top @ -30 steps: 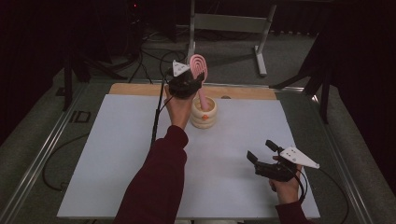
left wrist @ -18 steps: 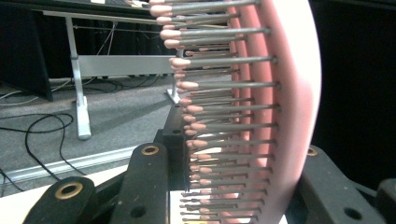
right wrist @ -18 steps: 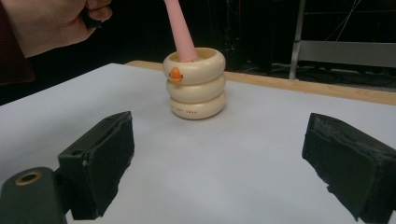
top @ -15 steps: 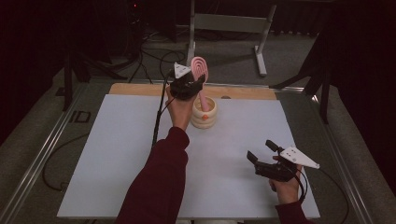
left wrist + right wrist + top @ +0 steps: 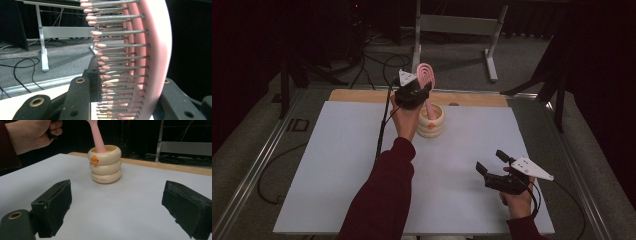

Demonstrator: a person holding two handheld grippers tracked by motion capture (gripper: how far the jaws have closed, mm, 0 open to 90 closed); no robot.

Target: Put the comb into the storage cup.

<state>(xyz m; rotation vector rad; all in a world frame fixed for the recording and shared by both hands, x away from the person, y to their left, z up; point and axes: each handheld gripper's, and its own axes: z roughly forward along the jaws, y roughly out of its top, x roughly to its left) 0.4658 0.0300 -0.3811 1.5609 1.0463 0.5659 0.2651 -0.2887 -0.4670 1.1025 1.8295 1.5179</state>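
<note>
A pink hairbrush (image 5: 427, 75) stands upright with its handle (image 5: 98, 140) down inside a cream ringed holder (image 5: 432, 122) at the far middle of the table. That holder (image 5: 106, 165) has a small orange mark on its side. My left gripper (image 5: 424, 87) is shut on the brush head. In the left gripper view the brush's pink back (image 5: 155, 50) and bristles lie between the jaws of that gripper (image 5: 127, 100). My right gripper (image 5: 489, 160) rests near the front right of the table, open. Nothing but bare table lies between its jaws (image 5: 117, 207).
A white sheet (image 5: 337, 165) covers the table, with a wooden strip (image 5: 362, 95) along its far edge. Behind the table stand a metal frame (image 5: 452, 25) and loose cables (image 5: 377, 60) on the floor. Metal rails (image 5: 257, 170) run along the table's sides.
</note>
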